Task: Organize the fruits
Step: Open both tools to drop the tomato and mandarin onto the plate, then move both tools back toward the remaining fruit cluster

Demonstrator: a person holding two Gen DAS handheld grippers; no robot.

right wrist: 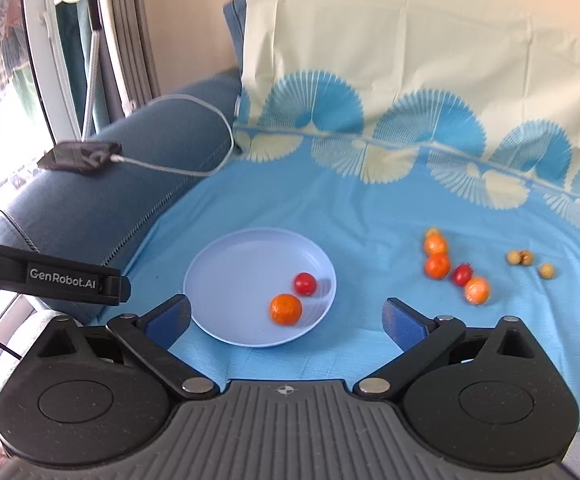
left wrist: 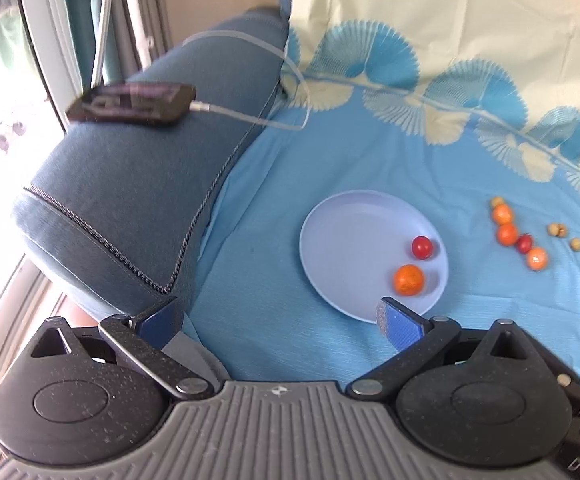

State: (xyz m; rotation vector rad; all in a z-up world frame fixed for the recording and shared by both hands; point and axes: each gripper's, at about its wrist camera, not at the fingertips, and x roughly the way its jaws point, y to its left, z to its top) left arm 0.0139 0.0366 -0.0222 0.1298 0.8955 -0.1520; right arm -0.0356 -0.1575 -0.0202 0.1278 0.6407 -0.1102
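A pale blue plate (left wrist: 342, 248) (right wrist: 234, 280) lies on the blue sheet and holds an orange (left wrist: 409, 279) (right wrist: 285, 309) and a cherry tomato (left wrist: 422, 247) (right wrist: 305, 283). To its right lies a loose row of oranges (left wrist: 506, 233) (right wrist: 437, 265) with a second cherry tomato (left wrist: 524, 242) (right wrist: 462, 274), and a few small tan fruits (left wrist: 557, 230) (right wrist: 520, 257) further right. My left gripper (left wrist: 278, 320) is open and empty, near the plate's front left. My right gripper (right wrist: 286, 322) is open and empty, just before the plate's front edge.
A dark blue sofa armrest (left wrist: 130, 200) (right wrist: 102, 188) rises at the left, with a phone (left wrist: 130, 104) (right wrist: 80, 156) and its white charging cable (left wrist: 250, 118) (right wrist: 194, 168) on it. A cream and blue patterned cover (left wrist: 450, 60) (right wrist: 430, 80) hangs on the backrest behind.
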